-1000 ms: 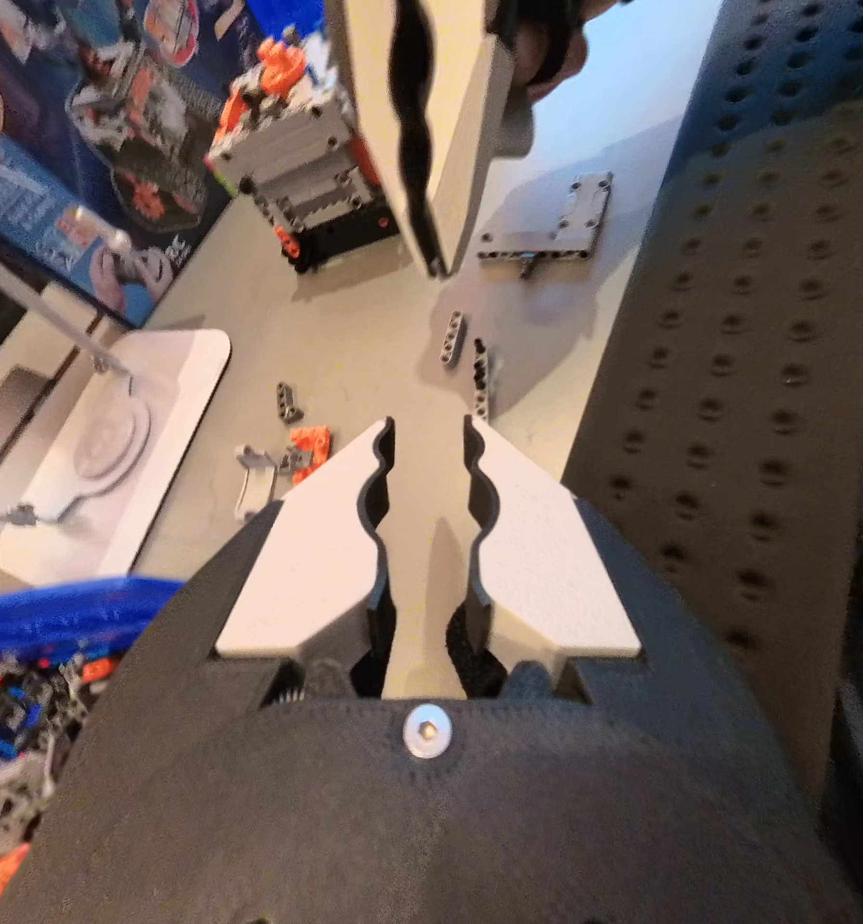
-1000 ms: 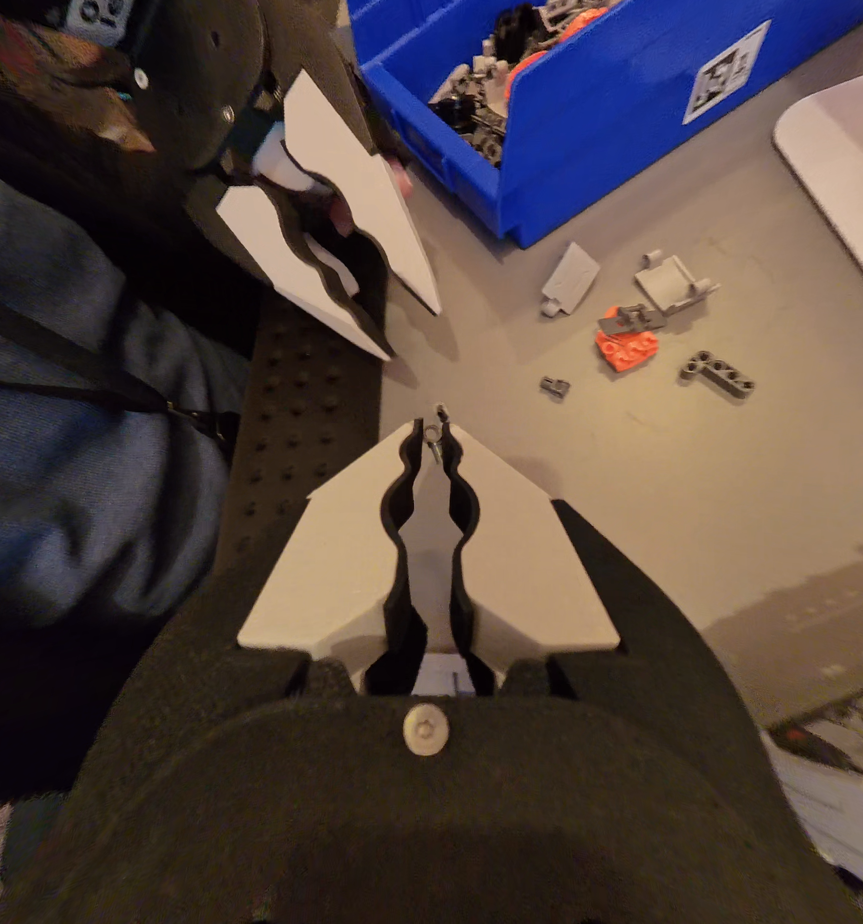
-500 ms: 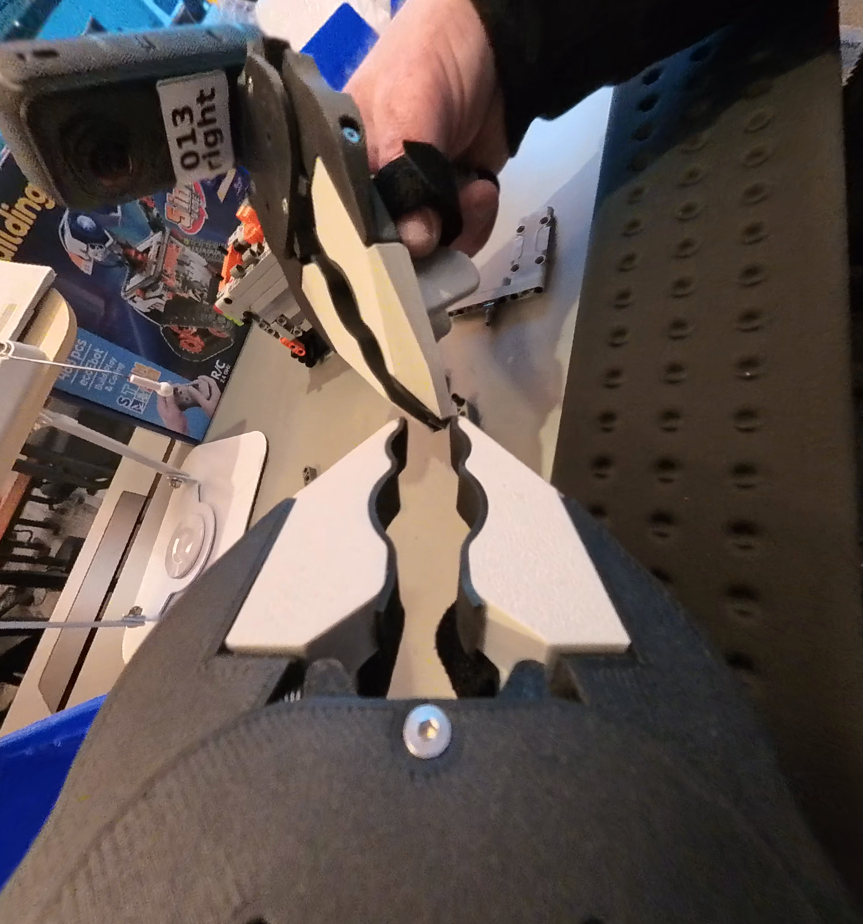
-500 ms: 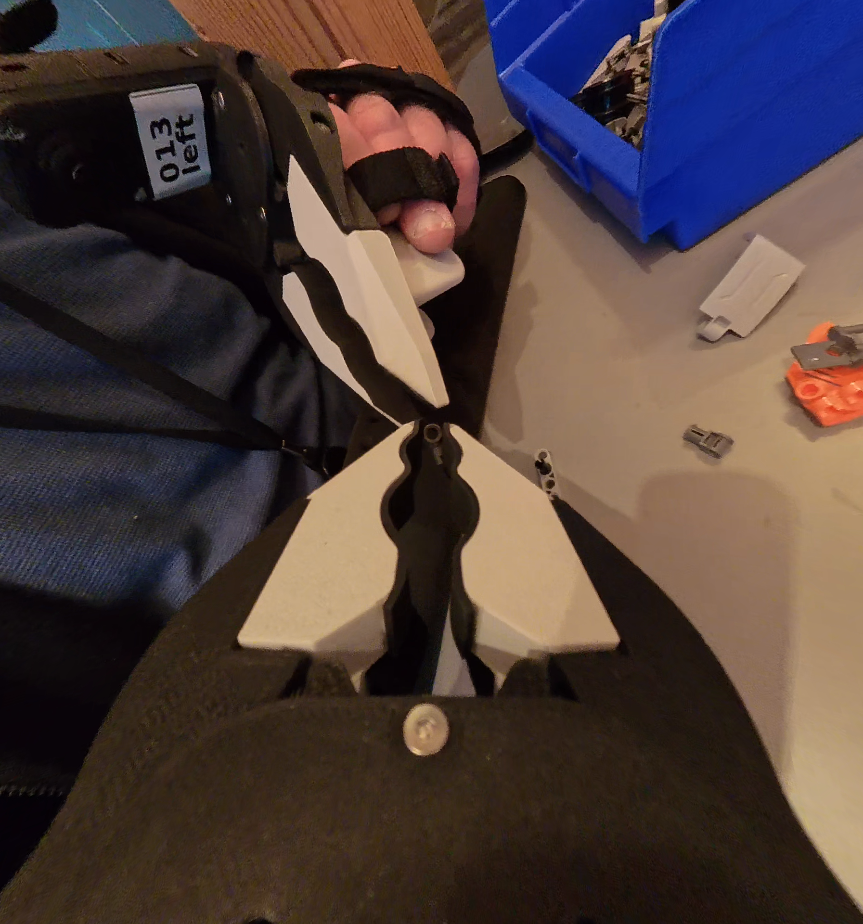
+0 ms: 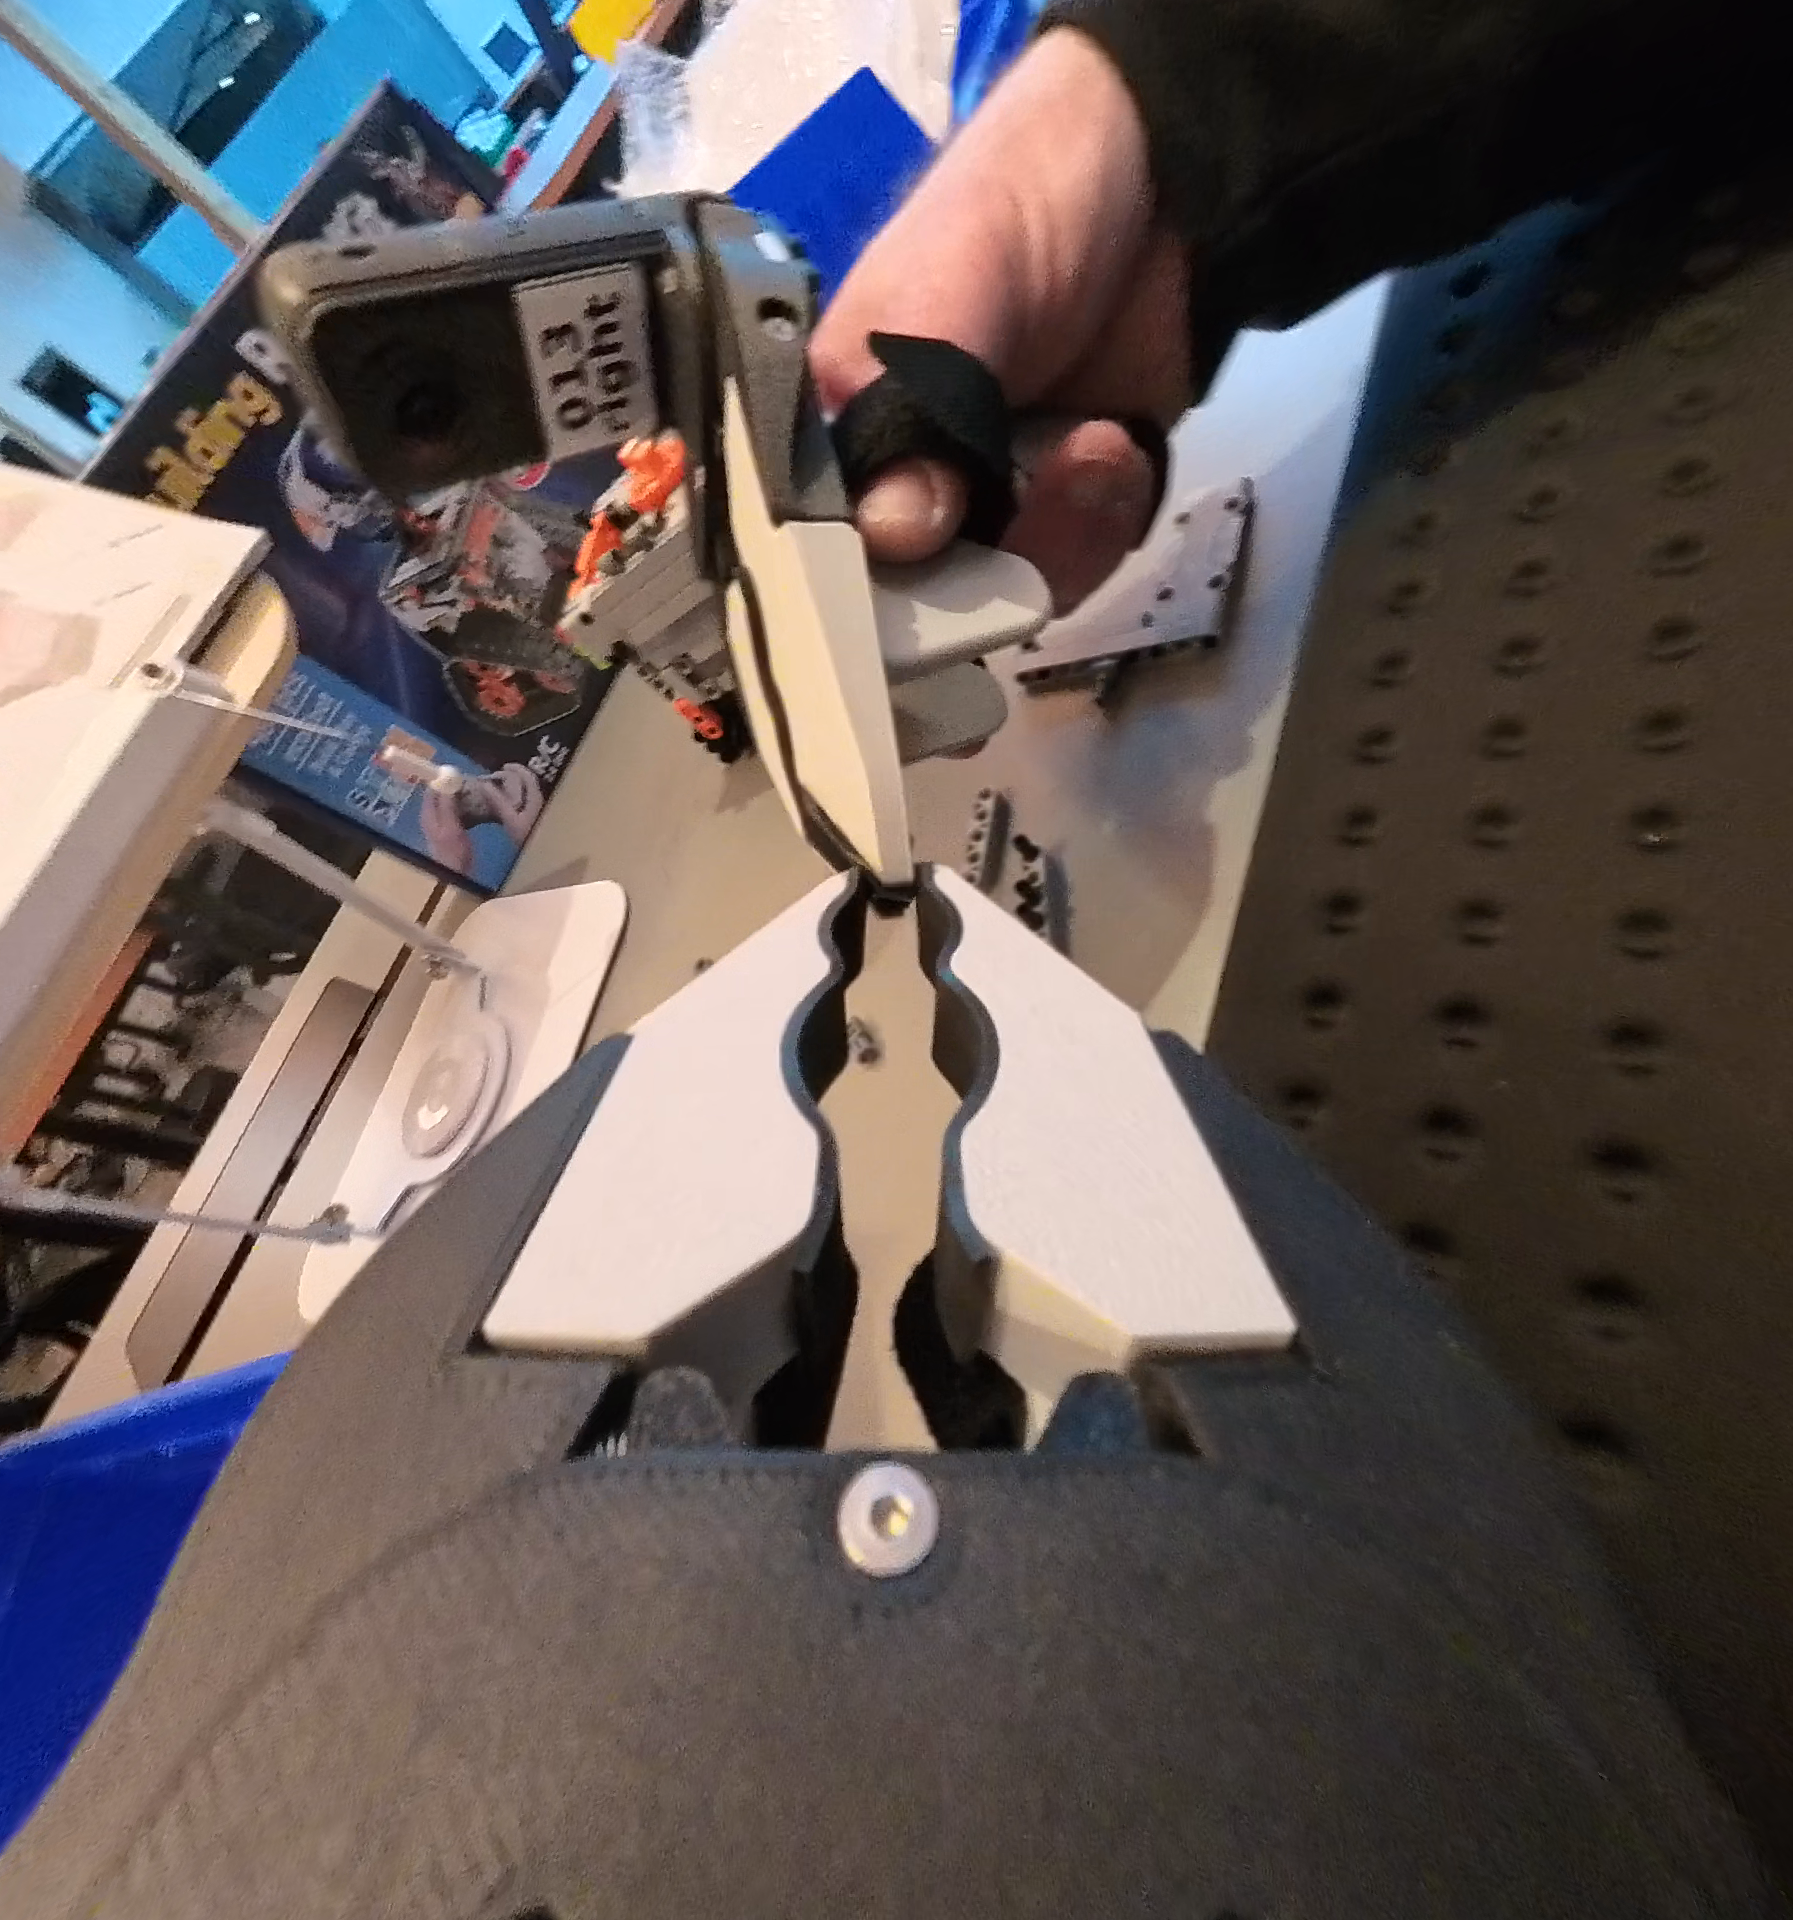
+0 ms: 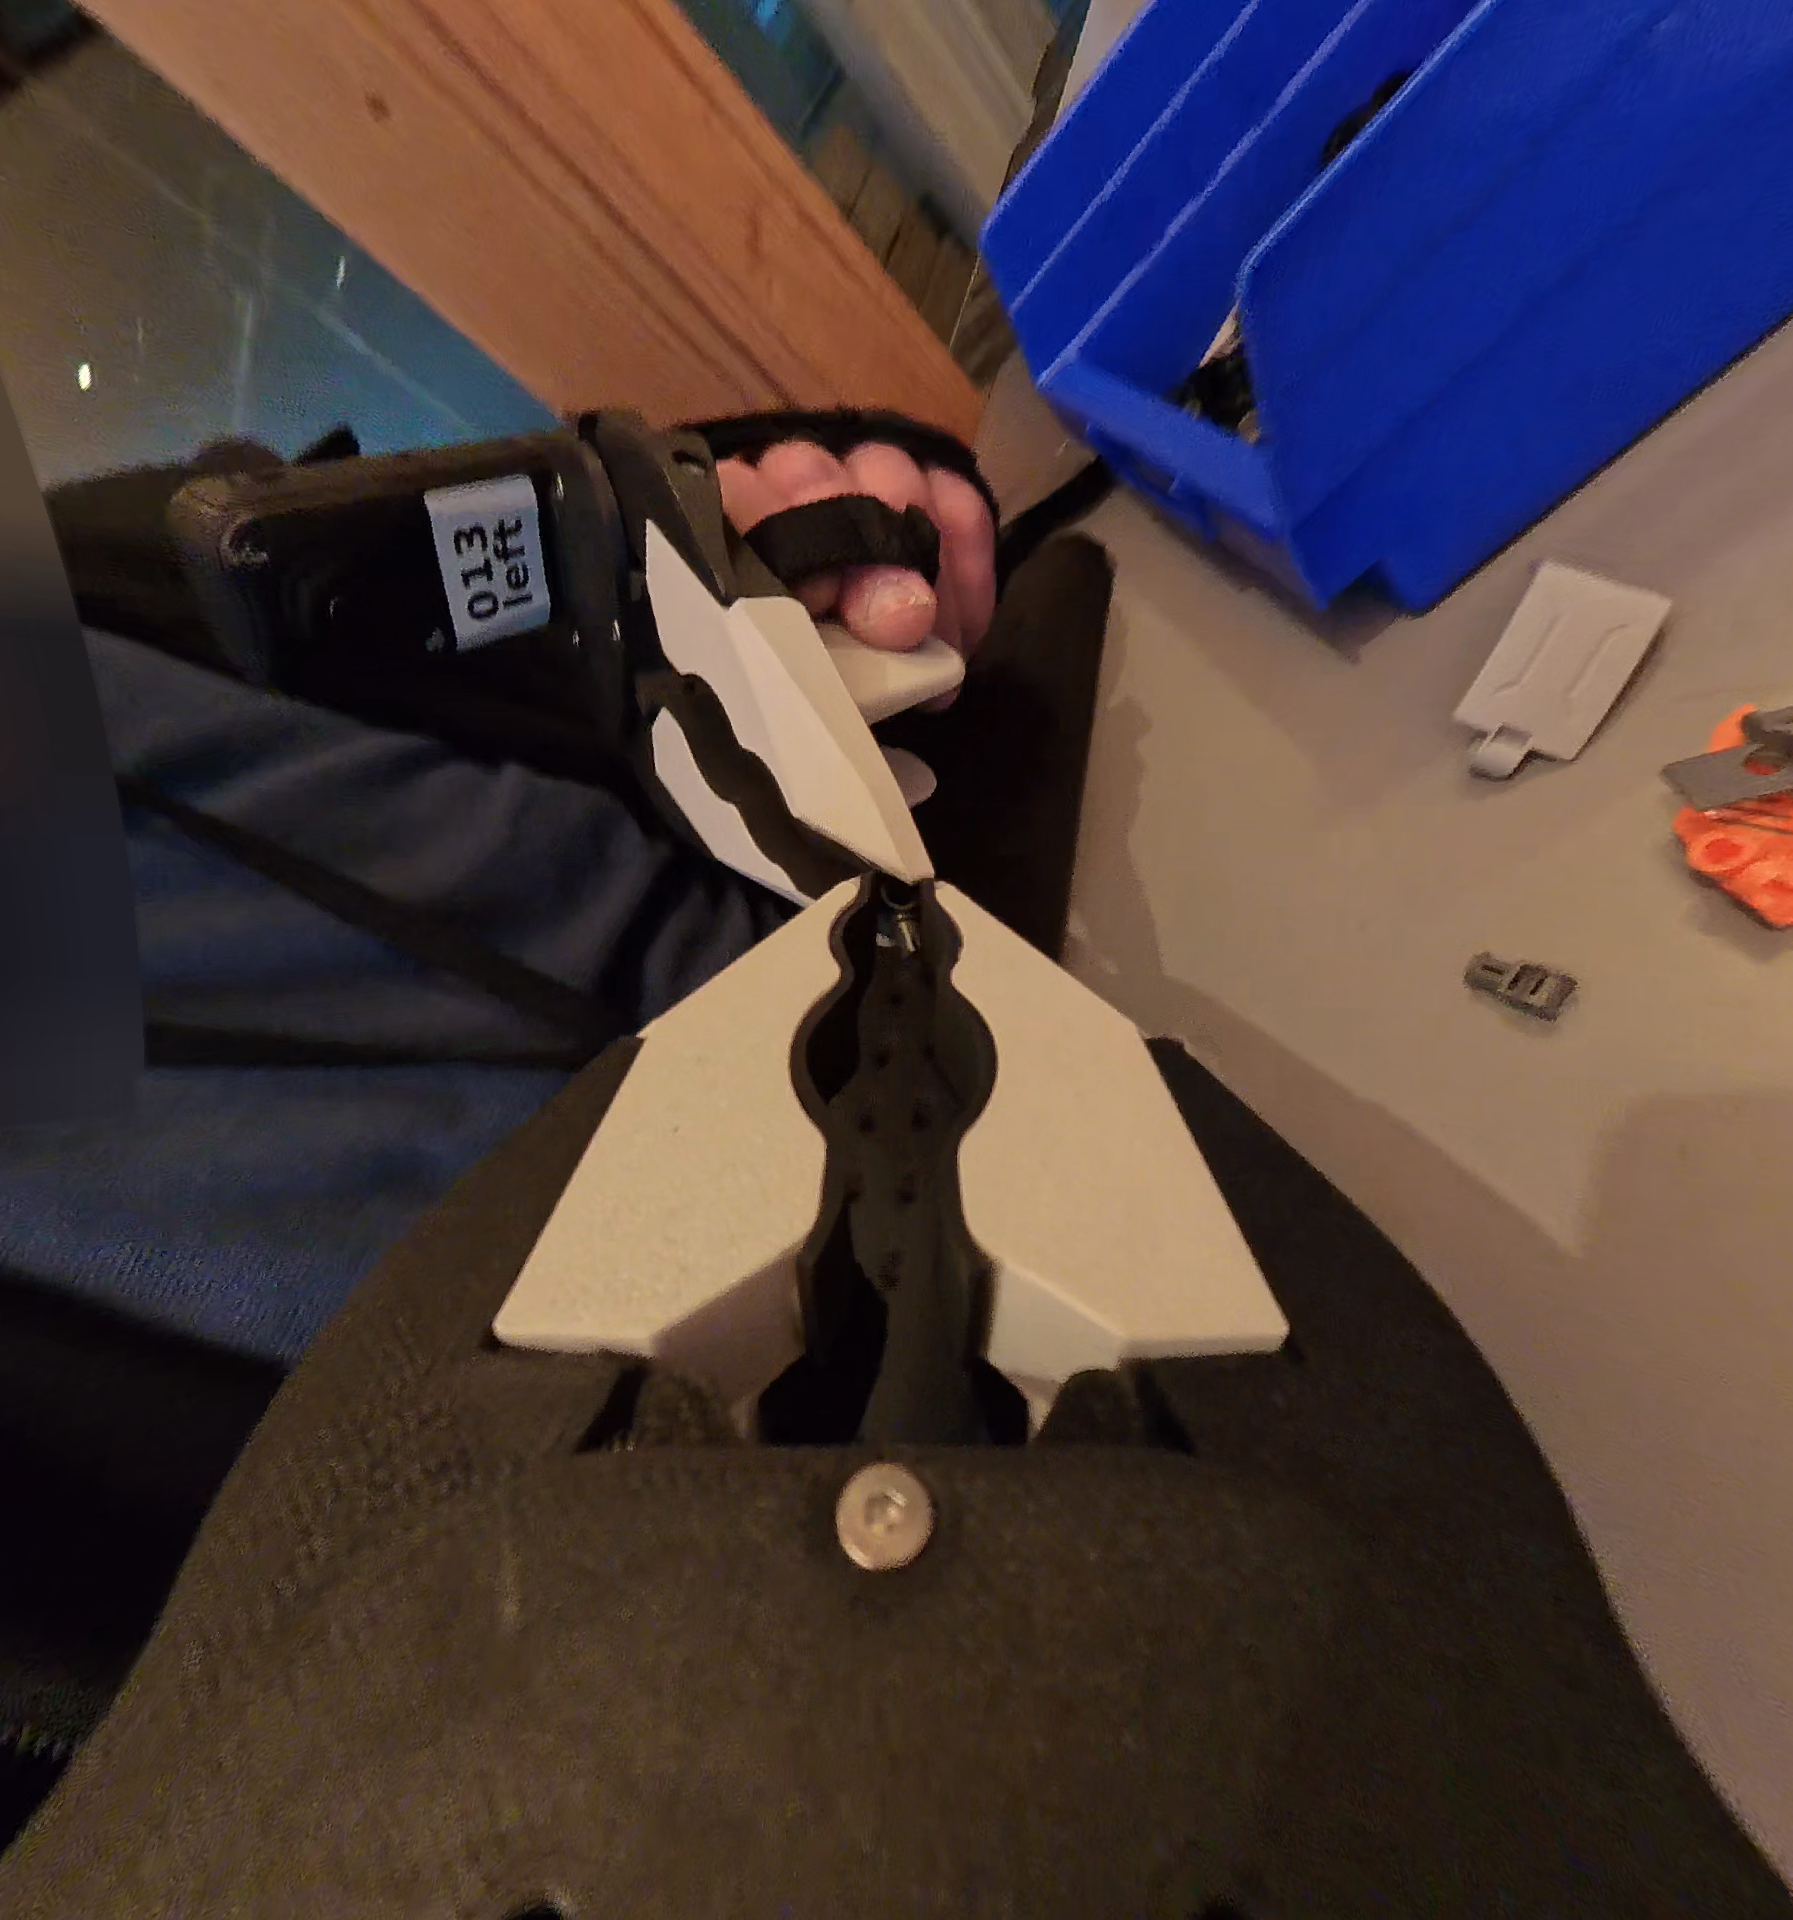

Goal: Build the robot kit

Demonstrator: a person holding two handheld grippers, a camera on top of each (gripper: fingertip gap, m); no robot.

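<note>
My right gripper (image 6: 899,896) is shut on a small dark pin (image 6: 897,928) held at its very tips. My left gripper (image 5: 889,885) meets it tip to tip above the grey table edge. Its fingers have narrowed onto the same pin, which also shows in the left wrist view (image 5: 887,900). The left gripper's white fingers (image 6: 798,748) come in from the upper left in the right wrist view, with a strapped hand behind them. The right gripper's fingers (image 5: 830,665) come down from above in the left wrist view. Most of the pin is hidden by the fingertips.
A black perforated mat (image 5: 1546,831) lies along the table edge. A blue bin (image 6: 1494,312) of parts stands nearby. On the table lie a grey flat piece (image 6: 1562,675), an orange piece (image 6: 1785,862), a small dark connector (image 6: 1520,985), a partly built model (image 5: 643,582), a grey panel (image 5: 1162,592) and a box (image 5: 372,499). My two grippers' fingertips are within a few centimetres of each other. From either gripper's tips it is about 11 cm to the small dark connector (image 6: 1520,985).
Both grippers have risen and come together tip to tip. The left gripper's fingers have narrowed from wide open onto the pin that the right gripper holds.
</note>
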